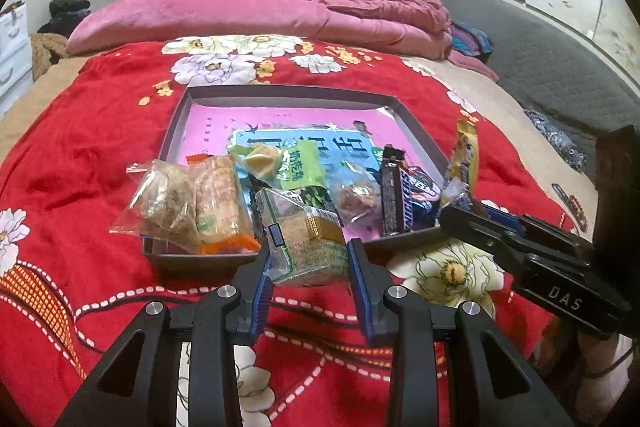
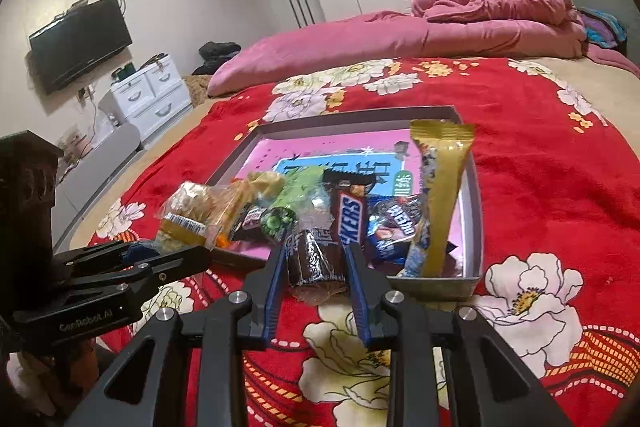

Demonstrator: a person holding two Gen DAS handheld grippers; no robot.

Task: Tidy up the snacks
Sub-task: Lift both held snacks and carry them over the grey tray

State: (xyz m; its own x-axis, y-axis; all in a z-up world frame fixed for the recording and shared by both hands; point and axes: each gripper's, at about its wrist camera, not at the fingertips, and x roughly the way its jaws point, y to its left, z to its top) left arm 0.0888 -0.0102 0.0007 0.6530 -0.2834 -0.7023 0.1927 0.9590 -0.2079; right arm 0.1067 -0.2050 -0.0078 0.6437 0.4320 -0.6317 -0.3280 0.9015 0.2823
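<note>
Left hand-held gripper [image 1: 308, 259]: its blue-padded fingers [image 1: 262, 283] are closed part-way on a clear-wrapped green and tan snack pack [image 1: 306, 247], one pad pressing each side. The pack sits at the near rim of the shallow grey tray [image 1: 420, 135], directly ahead of the gripper and above the tray's front edge.

Right hand-held gripper [image 2: 316, 259]: fingers [image 2: 360, 291] likewise closed part-way on a dark brown wrapped cake [image 2: 316, 263], gripped on both flanks. The cake is just short of the tray's near wall [image 2: 436, 285], over the red floral blanket [image 2: 560, 187].

Tray contents — a bagged pair of pale pastries [image 1: 188, 203] at the left, overhanging the rim; a green packet [image 1: 304, 163] and a small clear-wrapped reddish sweet [image 1: 358, 197] in the middle; a Snickers bar [image 2: 350, 217] standing tilted; a blue wrapper [image 2: 396, 227] beside it; a tall gold wrapper [image 2: 442, 195] leaning upright at the right corner. The items crowd the near end; the far end shows the pink printed lining [image 1: 288, 119].

The tray rests on the bed — a pink quilt [image 1: 256, 15] lies folded beyond it.
</note>
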